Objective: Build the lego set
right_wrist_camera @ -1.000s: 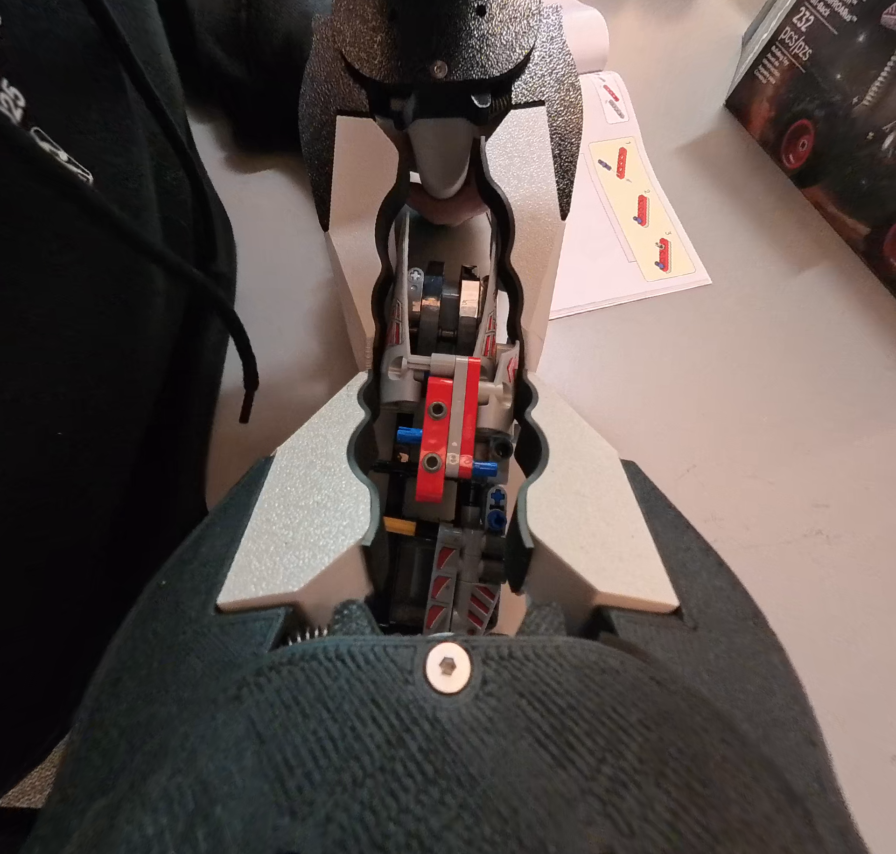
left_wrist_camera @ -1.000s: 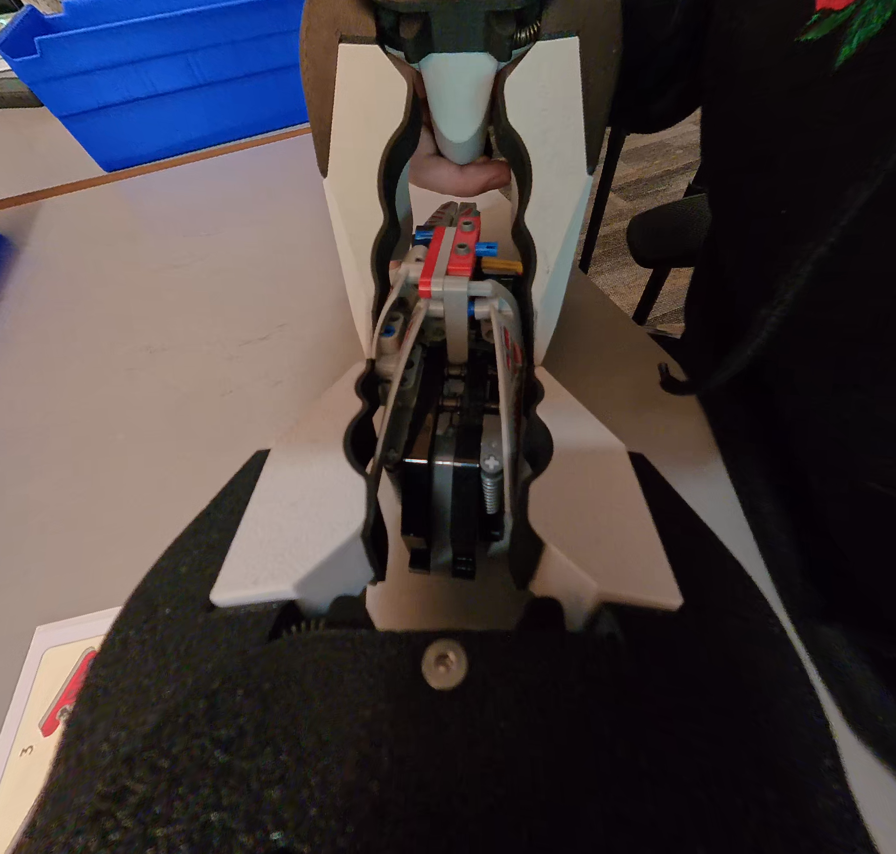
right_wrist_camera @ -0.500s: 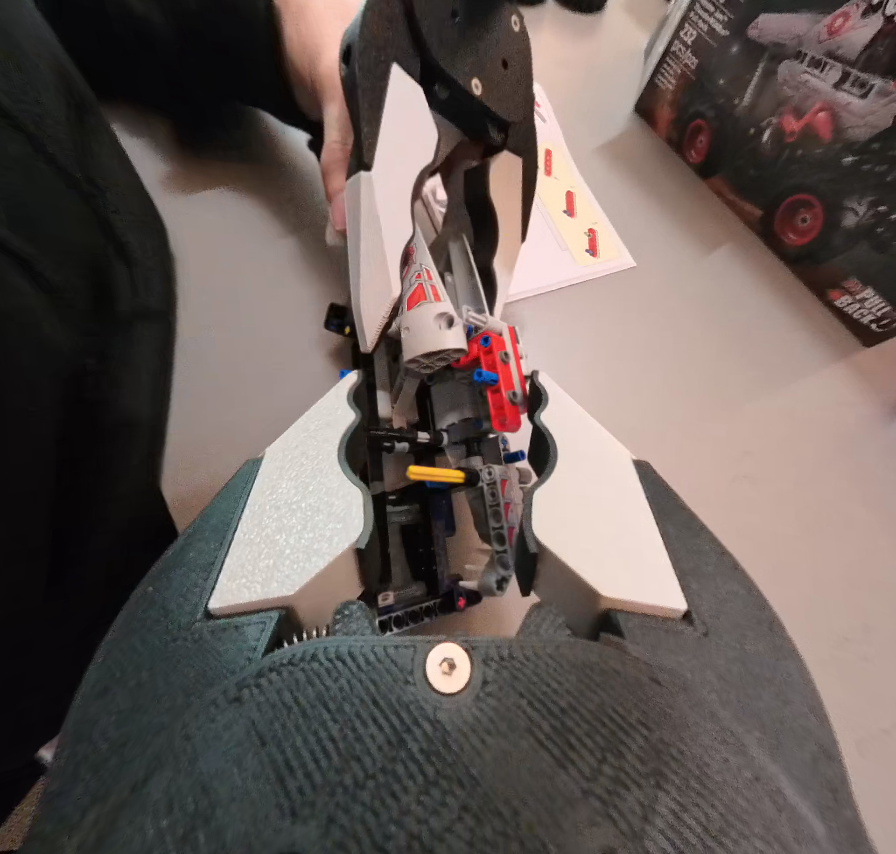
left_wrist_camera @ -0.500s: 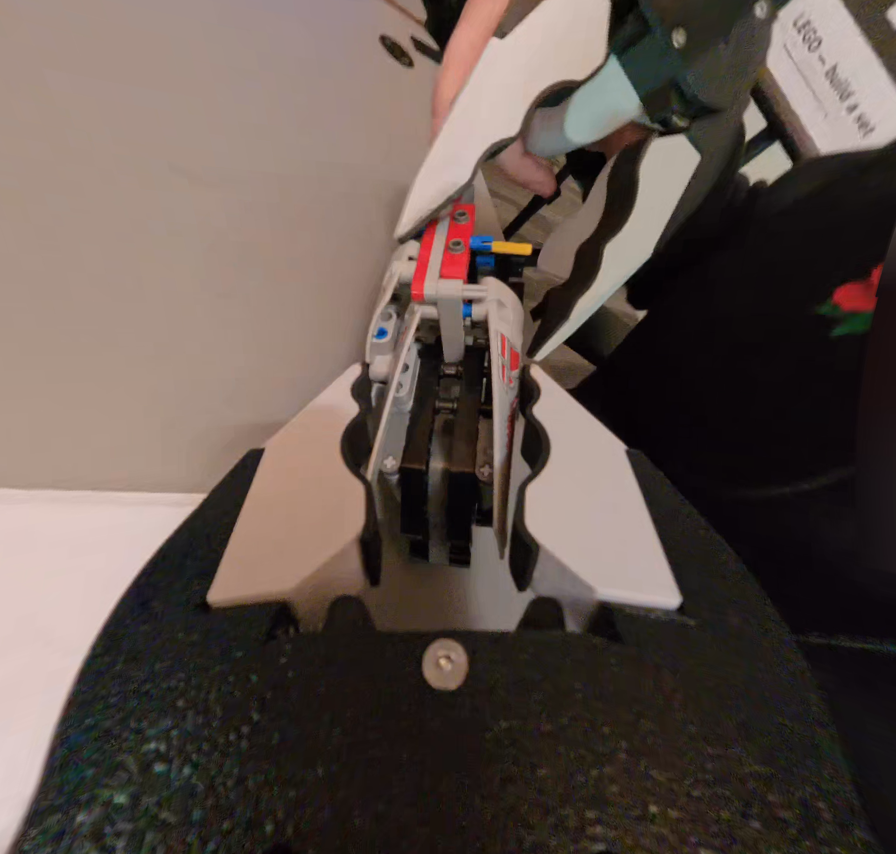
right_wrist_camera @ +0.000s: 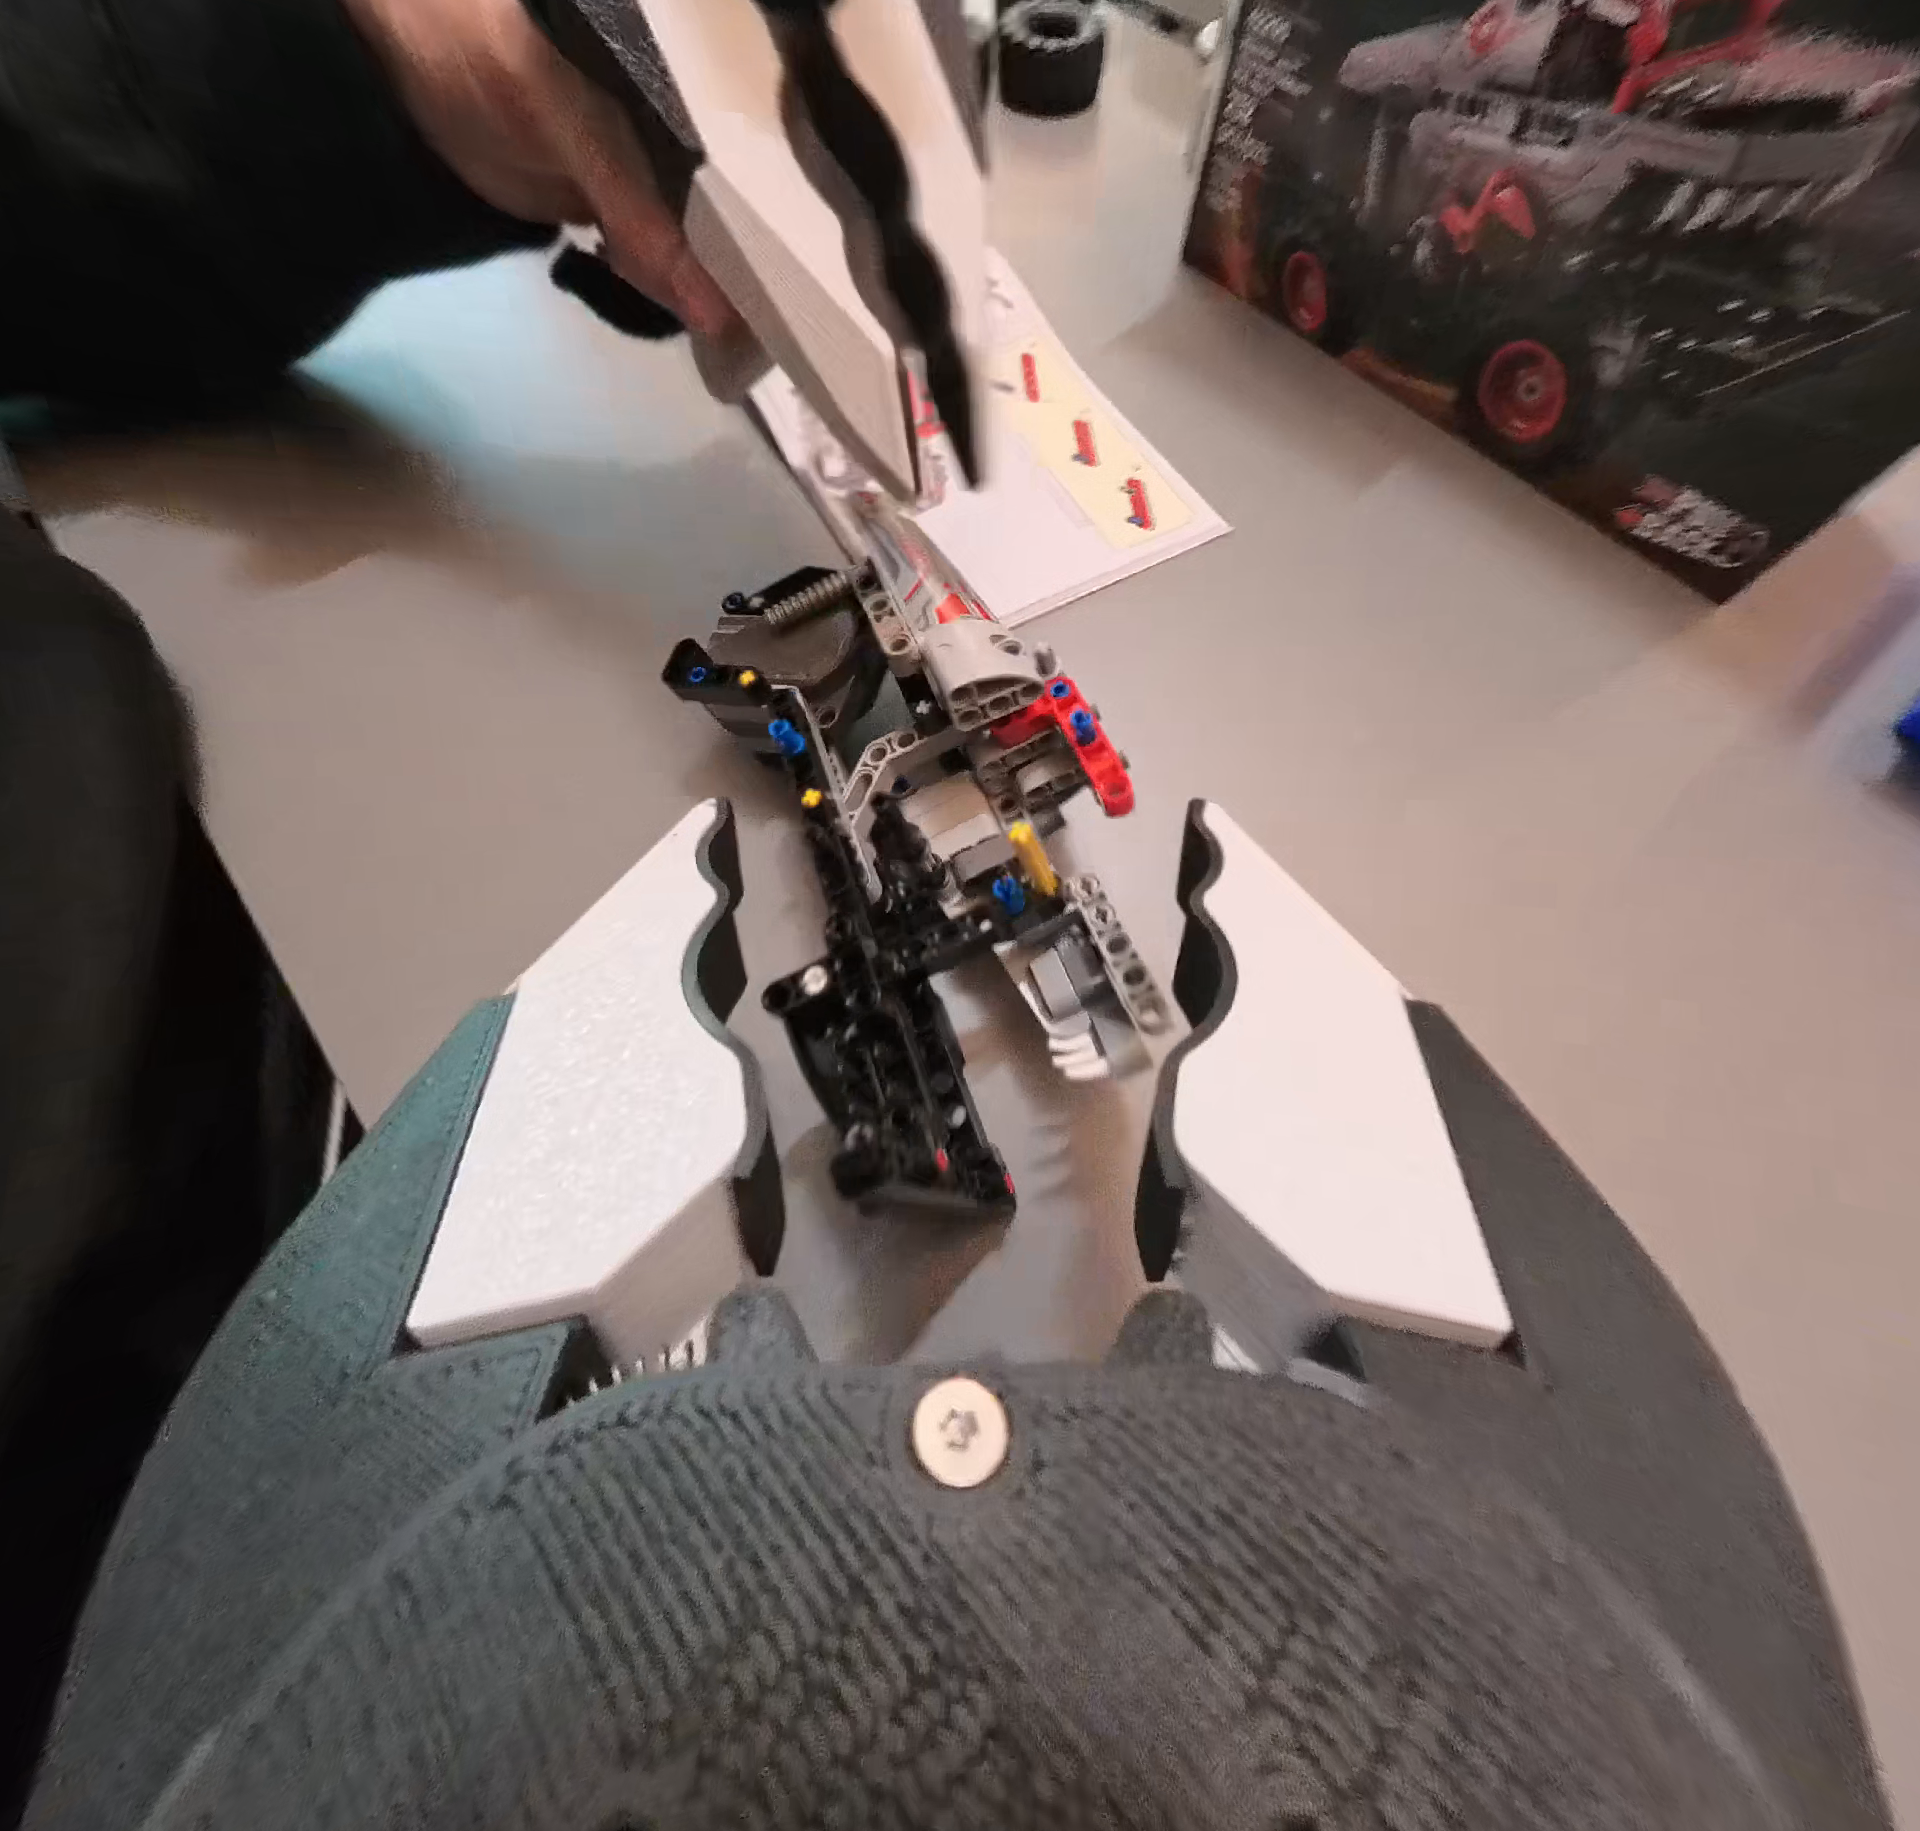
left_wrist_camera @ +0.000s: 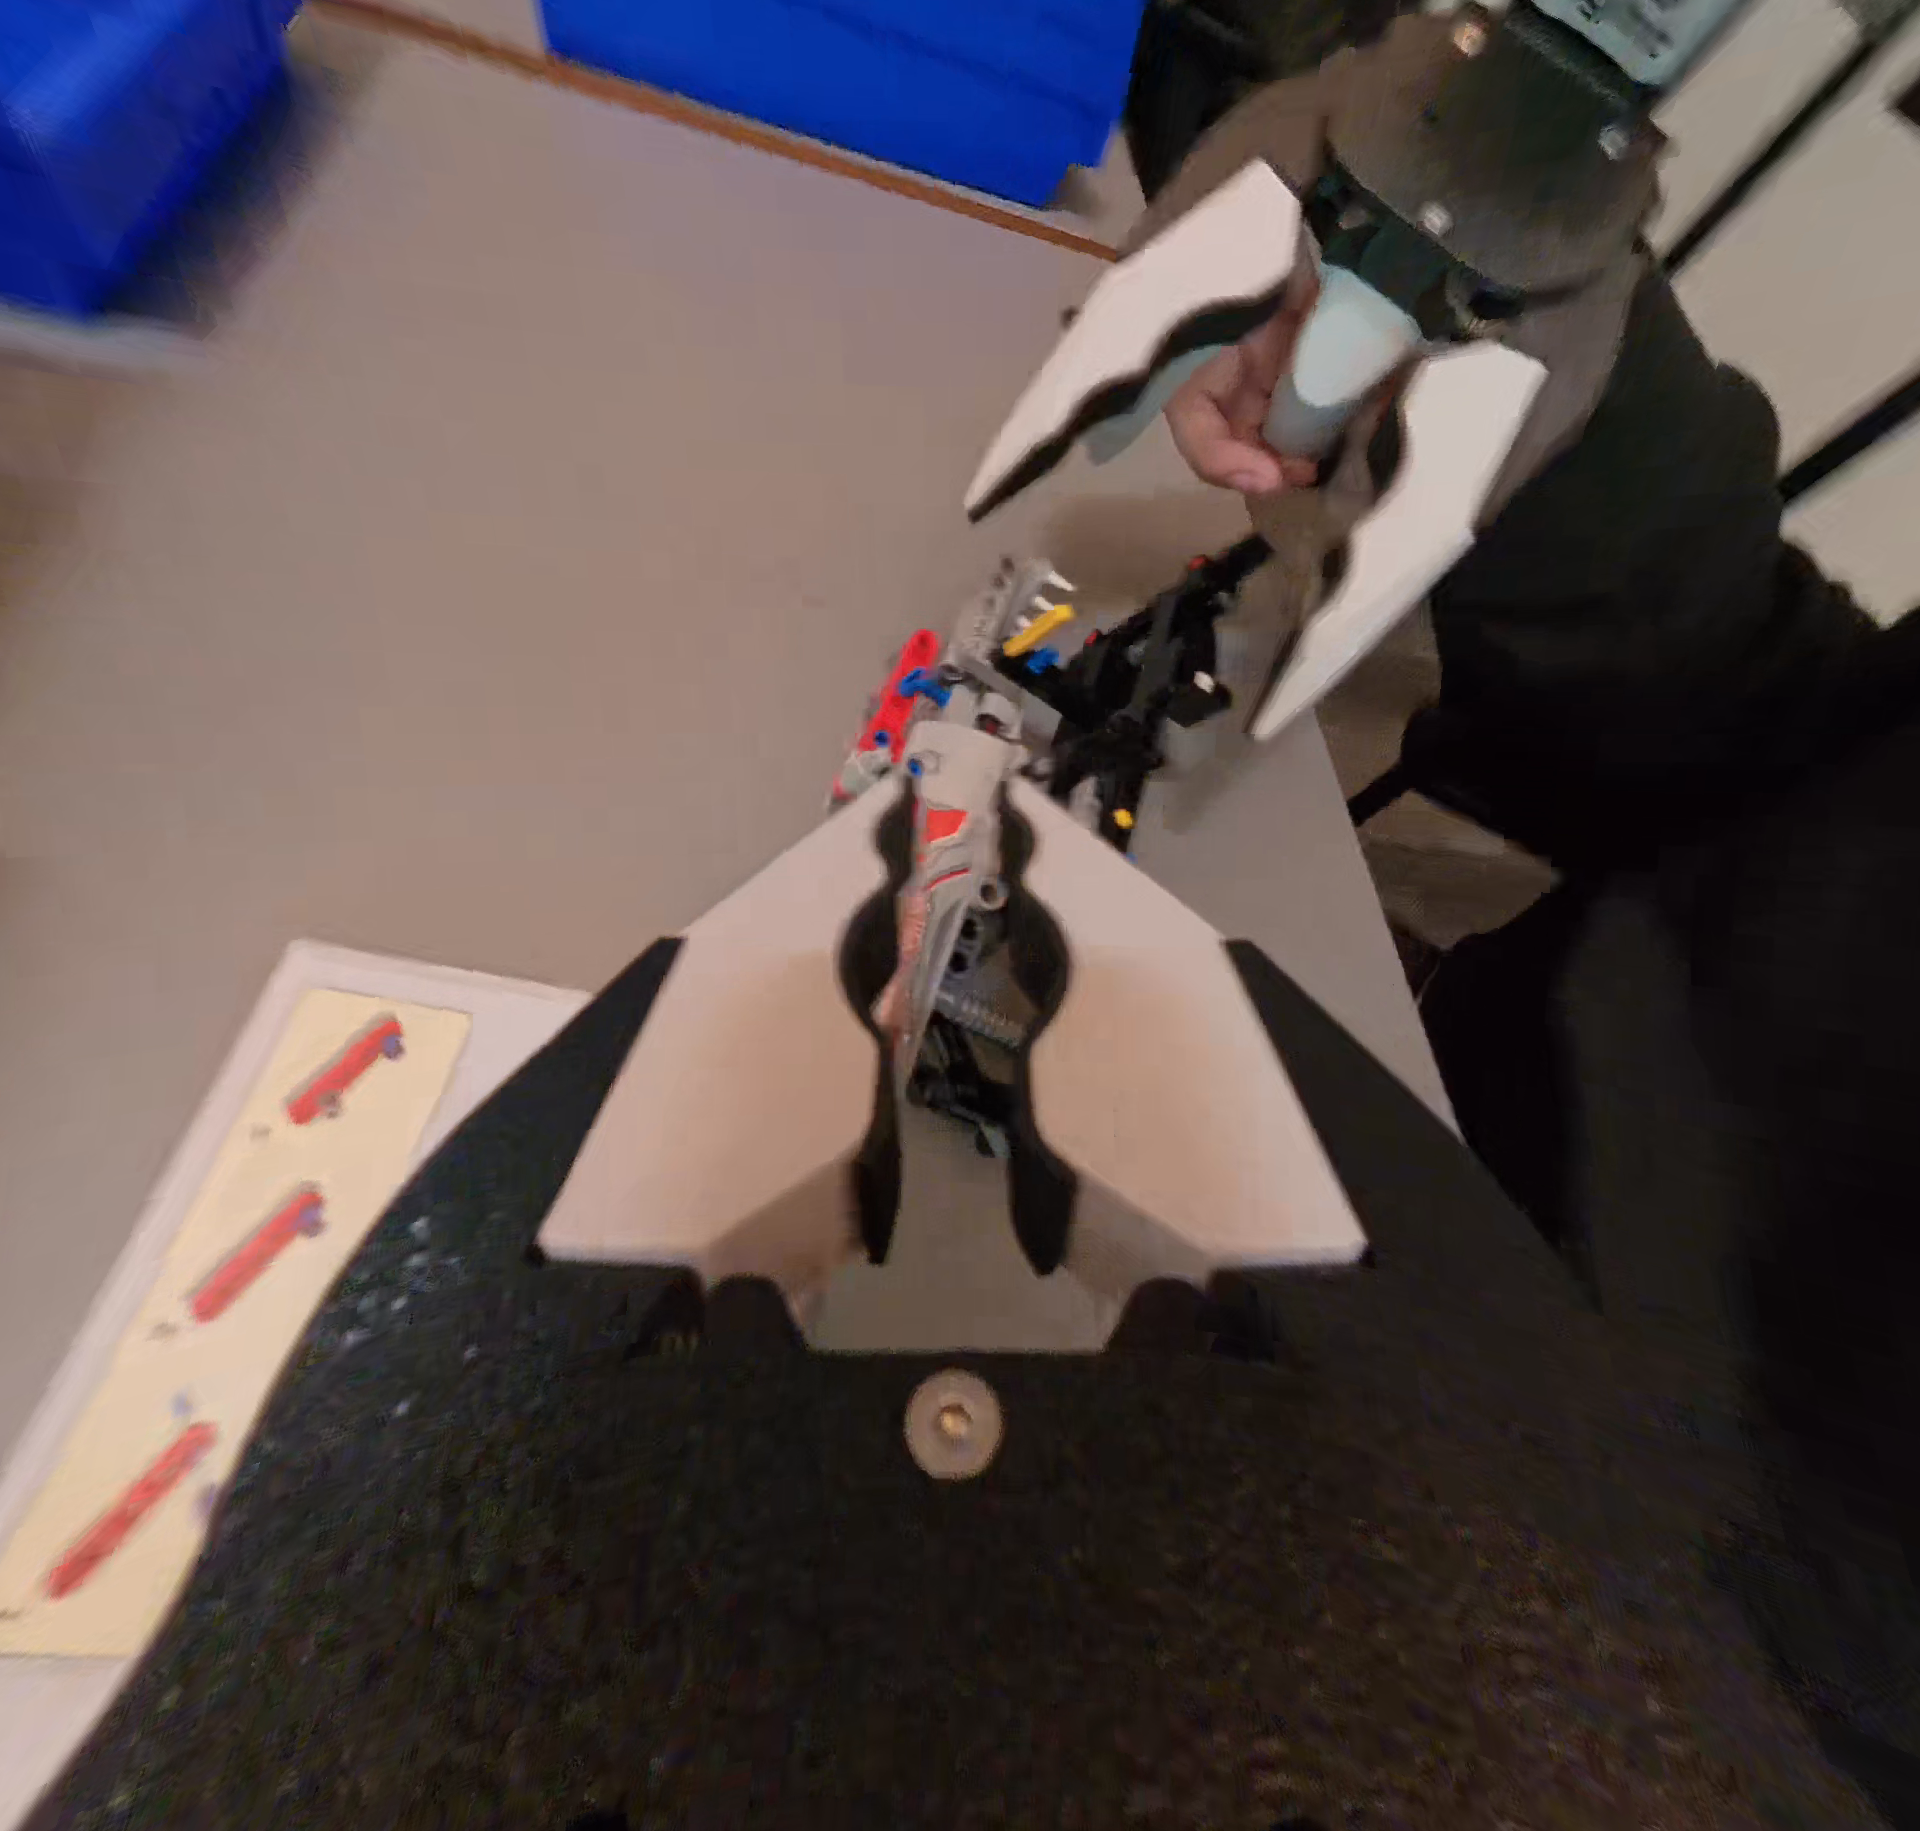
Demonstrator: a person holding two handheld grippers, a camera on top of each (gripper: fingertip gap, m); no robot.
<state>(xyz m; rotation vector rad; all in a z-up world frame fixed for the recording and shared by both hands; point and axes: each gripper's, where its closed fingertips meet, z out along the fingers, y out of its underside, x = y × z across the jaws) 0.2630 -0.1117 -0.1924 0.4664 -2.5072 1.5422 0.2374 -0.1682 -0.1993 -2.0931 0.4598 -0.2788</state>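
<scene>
The lego model [right_wrist_camera: 883, 1002] is a part-built black, grey and red frame with blue and yellow pins, low over the grey table [right_wrist_camera: 1455, 846]. My left gripper [left_wrist_camera: 954, 794] is shut on the model's grey side panel [left_wrist_camera: 951, 825] and holds it by that end. It also shows at the top of the right wrist view [right_wrist_camera: 930, 477], clamped on the panel [right_wrist_camera: 935, 597]. My right gripper [right_wrist_camera: 956, 825] is open and empty, its fingers apart on either side of the model's black end without touching it. It shows open in the left wrist view [left_wrist_camera: 1122, 618], above the model [left_wrist_camera: 1132, 680].
An instruction sheet [right_wrist_camera: 1081, 472] lies behind the model and also shows in the left wrist view [left_wrist_camera: 260, 1262]. The set's box [right_wrist_camera: 1558, 223] stands at the right, with black tyres [right_wrist_camera: 1049, 46] behind. Blue bins [left_wrist_camera: 831, 46] line the far edge. A person's dark clothing fills the near side.
My right gripper has opened, let go of the model and drawn back. My left gripper still holds the model and has swung it down toward the table.
</scene>
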